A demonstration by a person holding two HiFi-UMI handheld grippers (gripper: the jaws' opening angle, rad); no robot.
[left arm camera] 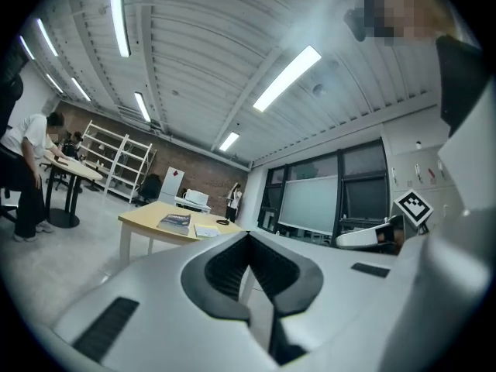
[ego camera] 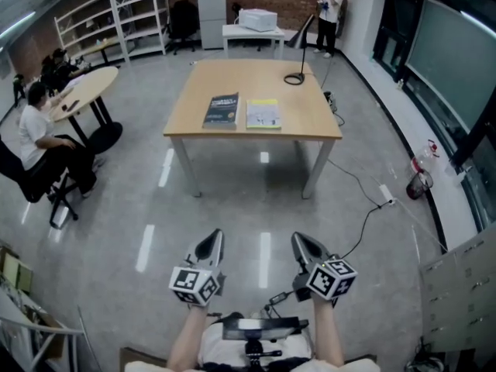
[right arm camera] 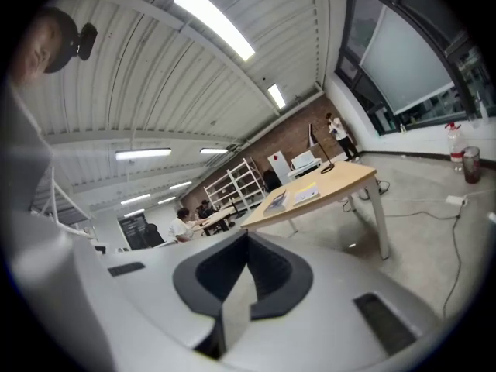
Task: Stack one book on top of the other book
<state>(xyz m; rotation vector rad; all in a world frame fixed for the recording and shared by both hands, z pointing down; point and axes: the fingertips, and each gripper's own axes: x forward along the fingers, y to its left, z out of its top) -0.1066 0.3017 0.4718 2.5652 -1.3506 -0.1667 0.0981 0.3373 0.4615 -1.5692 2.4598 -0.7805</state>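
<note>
Evidently at the very outset of the task; no stacking done. Lying flat near the front edge of the wooden table (ego camera: 232, 76): dark-covered book (ego camera: 222, 110) on the left and pale yellow-green book (ego camera: 263, 114) on the right, just beside each other across a narrow gap, with no overlap.

Low in the head view, well apart from the table across the floor (ego camera: 232, 223): left gripper (ego camera: 211, 243) and right gripper (ego camera: 308, 246), held side by side and pointing toward the table. Jaws of each pressed together, with nothing between them. Same closed, empty state in the left gripper view and the right gripper view, with both books far off on the tabletop beyond the tips.

Left to do, judged from this layout:
- approach to the table
- opening of one gripper
- grasp of one book by an edge
- lift and carry over its neighbour
- squaring of the edges on release

Likely concern: a thin, flat book, hard to pick off the surface. Possibly needed: a slide toward the table edge, or a steadying press from the other gripper.
</note>
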